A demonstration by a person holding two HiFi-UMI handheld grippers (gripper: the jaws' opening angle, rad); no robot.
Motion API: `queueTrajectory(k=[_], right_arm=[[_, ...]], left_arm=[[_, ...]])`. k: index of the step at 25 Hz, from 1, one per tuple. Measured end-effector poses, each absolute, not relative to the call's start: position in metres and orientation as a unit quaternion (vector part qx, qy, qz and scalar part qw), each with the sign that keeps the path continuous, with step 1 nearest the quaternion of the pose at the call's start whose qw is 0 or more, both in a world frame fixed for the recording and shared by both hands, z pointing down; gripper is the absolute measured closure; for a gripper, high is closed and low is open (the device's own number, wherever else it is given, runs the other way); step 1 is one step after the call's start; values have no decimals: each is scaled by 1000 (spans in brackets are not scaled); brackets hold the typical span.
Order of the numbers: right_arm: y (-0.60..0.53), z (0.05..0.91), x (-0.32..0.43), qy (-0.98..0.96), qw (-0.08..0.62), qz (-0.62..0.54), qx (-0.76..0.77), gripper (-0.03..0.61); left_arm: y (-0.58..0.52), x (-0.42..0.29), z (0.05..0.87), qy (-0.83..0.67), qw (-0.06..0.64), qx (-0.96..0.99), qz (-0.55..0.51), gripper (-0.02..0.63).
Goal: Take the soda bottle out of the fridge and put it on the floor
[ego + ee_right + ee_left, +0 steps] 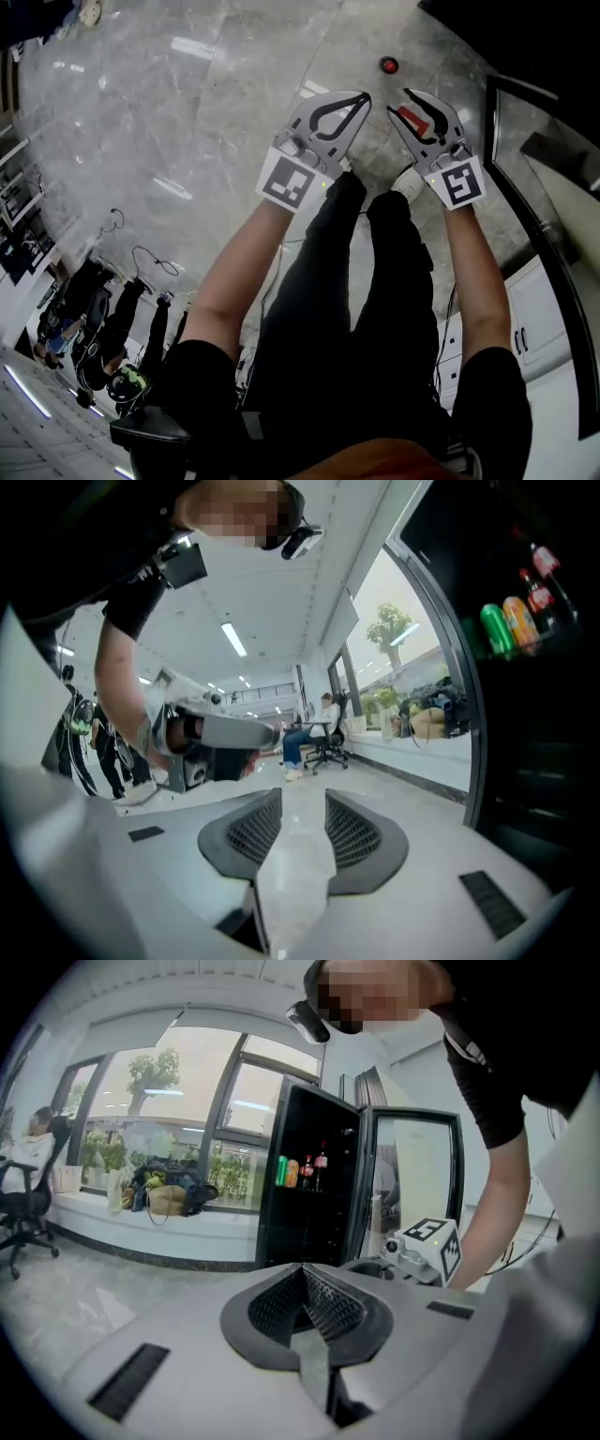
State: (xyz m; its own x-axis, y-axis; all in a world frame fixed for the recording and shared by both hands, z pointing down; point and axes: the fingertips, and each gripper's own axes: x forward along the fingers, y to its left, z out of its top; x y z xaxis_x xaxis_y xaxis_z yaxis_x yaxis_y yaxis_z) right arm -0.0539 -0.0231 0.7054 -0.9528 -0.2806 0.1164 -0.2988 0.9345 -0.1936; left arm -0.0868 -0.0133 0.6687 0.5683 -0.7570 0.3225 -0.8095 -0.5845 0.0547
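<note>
We held both grippers in front of the open fridge [309, 1206], and neither touched it. Our left gripper [302, 1275] had its jaws shut tip to tip with nothing caught in them. Our right gripper [303, 803], on the fridge's side of the left one, had its jaws parted by a narrow gap, and only bare floor showed through it.

The soda bottle [322, 1167], dark with a red label, stood upright on a shelf inside the fridge. It was well apart from both grippers, ahead of them and higher than their jaws in both gripper views. It closed a short row that began with a green can [281, 1171] and an orange bottle [292, 1174], at the end nearer the fridge door [412, 1171].

Beyond the fridge, on the side away from its door, bags [169, 1194] lay on a window ledge.
</note>
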Motion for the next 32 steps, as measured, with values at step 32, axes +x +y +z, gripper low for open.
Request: queueTrajectory(k=[32], right_arm=[[133,136,67,-980,5,52,191,568]], left_arm=[[144,40,142,-340,72,938,-13,612]])
